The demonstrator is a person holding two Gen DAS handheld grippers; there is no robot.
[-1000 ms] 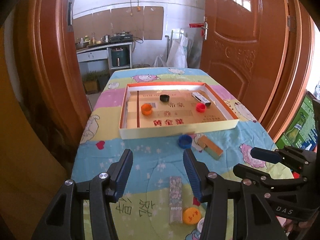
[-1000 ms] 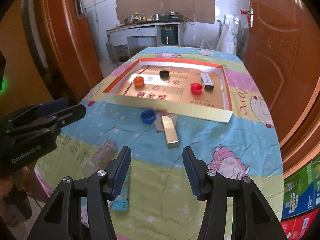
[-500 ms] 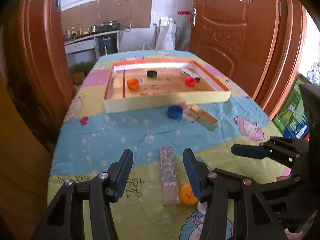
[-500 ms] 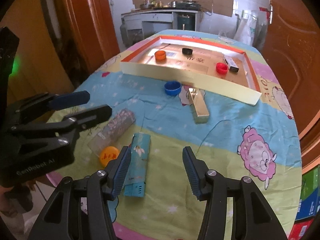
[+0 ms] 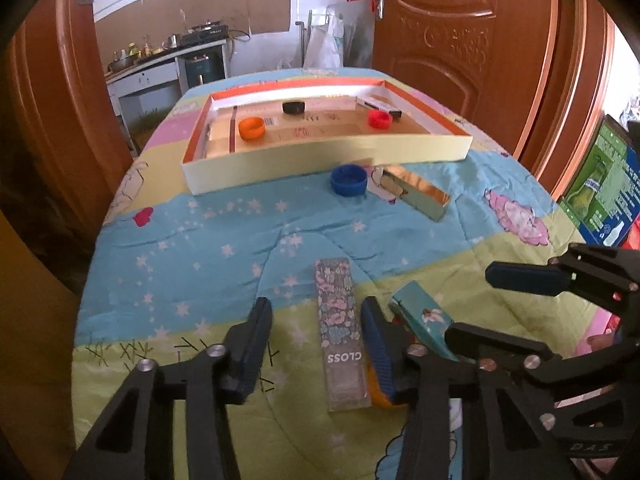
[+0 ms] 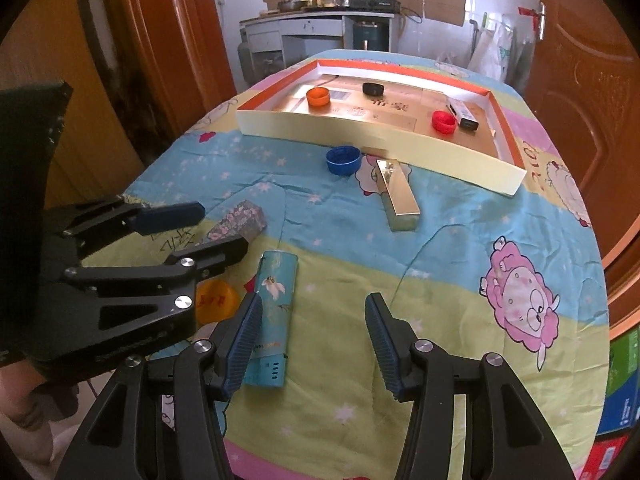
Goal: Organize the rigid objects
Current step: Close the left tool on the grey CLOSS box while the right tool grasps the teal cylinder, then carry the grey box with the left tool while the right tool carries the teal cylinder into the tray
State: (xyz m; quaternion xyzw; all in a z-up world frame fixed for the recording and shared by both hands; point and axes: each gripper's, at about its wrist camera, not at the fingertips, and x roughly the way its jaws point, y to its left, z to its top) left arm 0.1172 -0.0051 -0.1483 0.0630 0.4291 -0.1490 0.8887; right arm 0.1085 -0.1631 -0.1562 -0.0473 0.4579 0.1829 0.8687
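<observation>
Left gripper (image 5: 316, 322) hangs over the near edge of the table (image 5: 180, 264), jaws just narrowing around the floral "GLOSS" box (image 5: 340, 332) — the box lies between the pads, right pad close beside it, left pad clearly apart, so no pinch yet. Right gripper (image 6: 314, 328) is spread and empty; its left pad sits just beside the teal box (image 6: 274, 312), which lies flat near the same edge.

Progress, largest to smallest:
- Tray (image 5: 320, 160) at the far end of the table holds four items: a white-and-black stick-shaped item (image 6: 464, 114) at its right side, orange cap (image 5: 252, 128) near its left side, red cap (image 5: 380, 119) by the stick, black cap (image 5: 294, 107) along its far wall.
- Outside it, on the cloth: gold box (image 6: 398, 194) and blue cap (image 5: 349, 179), both just before the tray's near wall; the floral and teal boxes; a yellow-orange cap (image 6: 216, 300) at the near edge — partly hidden by the left gripper.

Judgement: somewhat under half done; five pieces left to move, assuming the tray is the destination.
</observation>
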